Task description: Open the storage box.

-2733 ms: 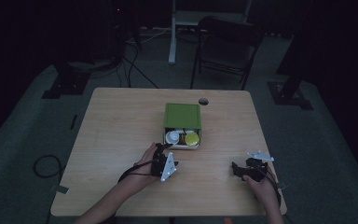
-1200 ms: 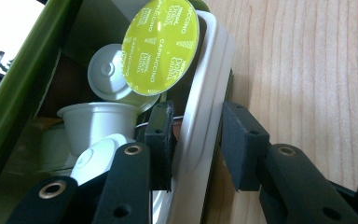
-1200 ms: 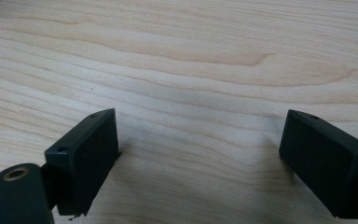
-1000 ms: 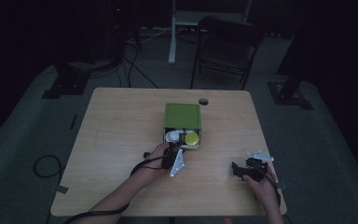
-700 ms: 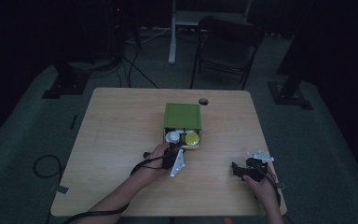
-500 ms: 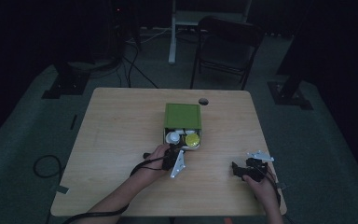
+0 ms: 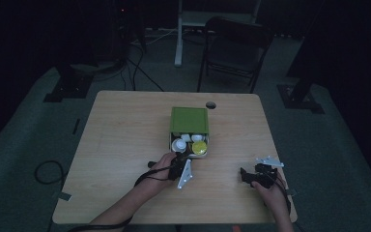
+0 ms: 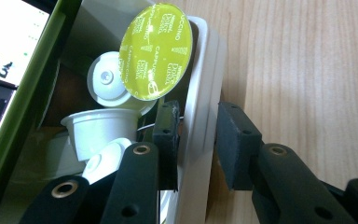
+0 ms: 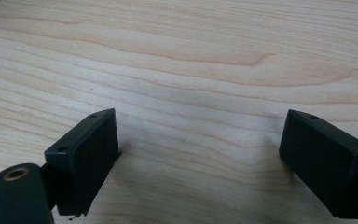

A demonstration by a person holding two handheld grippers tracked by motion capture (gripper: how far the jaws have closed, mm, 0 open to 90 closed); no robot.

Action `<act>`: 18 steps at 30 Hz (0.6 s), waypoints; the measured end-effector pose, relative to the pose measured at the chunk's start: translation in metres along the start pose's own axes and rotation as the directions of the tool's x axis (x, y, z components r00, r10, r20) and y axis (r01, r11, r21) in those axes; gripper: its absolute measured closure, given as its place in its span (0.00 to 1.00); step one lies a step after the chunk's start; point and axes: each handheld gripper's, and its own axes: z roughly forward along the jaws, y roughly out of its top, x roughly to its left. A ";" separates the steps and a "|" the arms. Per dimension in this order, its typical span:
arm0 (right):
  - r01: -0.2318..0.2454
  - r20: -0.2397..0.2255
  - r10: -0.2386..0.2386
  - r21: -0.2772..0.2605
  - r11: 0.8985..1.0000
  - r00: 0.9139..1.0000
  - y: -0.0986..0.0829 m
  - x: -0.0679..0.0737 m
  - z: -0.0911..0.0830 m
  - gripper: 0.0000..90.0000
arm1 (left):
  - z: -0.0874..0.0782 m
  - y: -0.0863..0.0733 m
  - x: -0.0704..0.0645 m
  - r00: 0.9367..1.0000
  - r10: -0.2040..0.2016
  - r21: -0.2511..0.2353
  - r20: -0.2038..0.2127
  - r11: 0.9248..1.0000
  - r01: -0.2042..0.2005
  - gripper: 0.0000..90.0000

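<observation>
A green box [image 7: 188,121] lies in the middle of the wooden table [image 7: 125,130], its white inner tray [image 8: 198,93] slid out toward the person. In the tray are a capsule with a yellow-green foil lid [image 7: 199,148] [image 8: 156,51] and several white capsules [image 7: 178,144] [image 8: 98,128]. My left gripper [image 7: 181,162] [image 8: 193,135] straddles the tray's front wall, one jaw inside and one outside, pads against the wall. Off at the table's front right, my right gripper [image 7: 244,175] [image 9: 200,158] rests low over bare wood, open, with nothing between its pads.
A round cable hole [image 7: 211,105] sits just behind the box near the far edge. A folding chair [image 7: 234,48] and a desk leg [image 7: 178,34] stand beyond the table. Cables trail on the floor at left [image 7: 46,171].
Since 2.7 s ago my left gripper has moved right and forward to the tray's front wall and turned. Over the last second nothing visibly moved. The right gripper stayed put.
</observation>
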 end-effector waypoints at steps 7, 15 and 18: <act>0.001 0.000 -0.001 -0.001 1.000 1.000 0.000 0.000 0.000 0.12 | -0.006 0.002 -0.002 1.000 -0.010 -0.010 -0.004 1.000 0.010 0.80; 0.001 0.000 -0.001 -0.001 1.000 1.000 0.000 0.000 0.000 0.12 | -0.008 0.008 0.000 1.000 -0.030 -0.016 0.001 0.999 0.031 0.88; 0.001 0.000 -0.001 -0.001 1.000 1.000 0.000 0.000 0.000 0.12 | -0.004 0.004 -0.001 0.999 -0.036 0.004 0.016 0.999 0.036 0.77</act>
